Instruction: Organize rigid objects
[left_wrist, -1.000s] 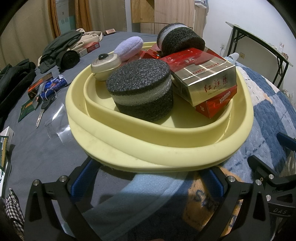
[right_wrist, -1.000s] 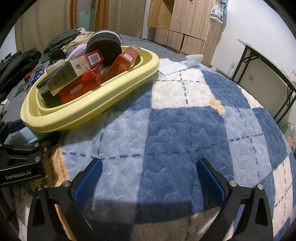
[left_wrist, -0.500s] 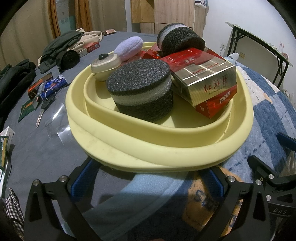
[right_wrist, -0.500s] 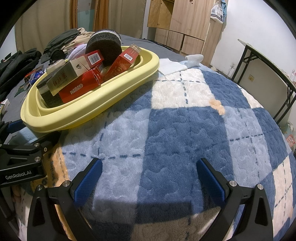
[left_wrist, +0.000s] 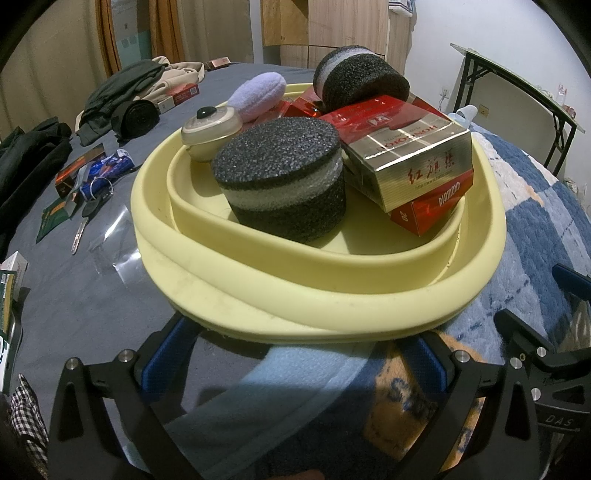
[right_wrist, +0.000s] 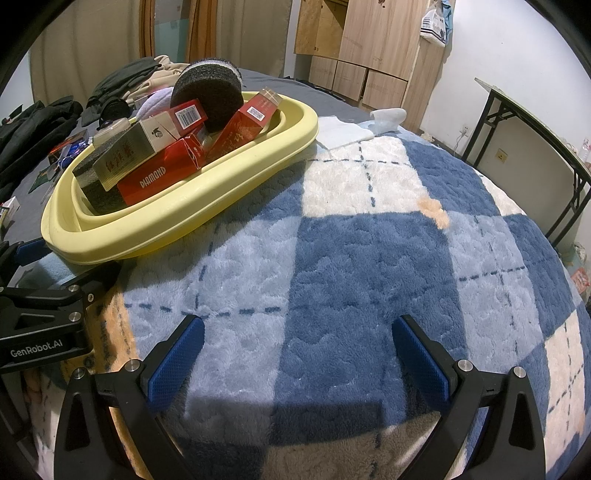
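Two grippers: both hang with jaws spread wide and nothing between them, which suggests a pause between picks.
Loose items on the grey sheet: a car key (left_wrist: 82, 225), a blue wrapper (left_wrist: 107, 170) and a few small packets lie scattered at far left, well apart from the basin; they seem to be the pieces not yet gathered.
Dark clothing: a heap (left_wrist: 122, 99) sits further back on the bed, soft goods that probably fall outside this task.
Left gripper (left_wrist: 291, 350): its blue pads straddle the near side of the basin, just below the rim and not touching it, likely so the camera faces the collection point.
Yellow basin (left_wrist: 332, 295): it rests where the grey sheet meets the plaid blanket and serves as the one container for the rigid things.
Cream lidded jar (left_wrist: 210, 127): it stands upright at the back left of the basin, beside a lilac puff (left_wrist: 258, 94).
Black foam cylinder (left_wrist: 284, 177): it stands on its flat end at the front of the basin, a stable pose.
Second foam cylinder (left_wrist: 360, 79): it lies tilted on the boxes at the back.
Gold and red carton (left_wrist: 406, 147): it lies atop a red DIAMOND pack (left_wrist: 432, 210), stacked since floor room is short.
Right gripper (right_wrist: 295, 354): it hovers over bare plaid blanket (right_wrist: 369, 258), right of the basin, clear of everything.
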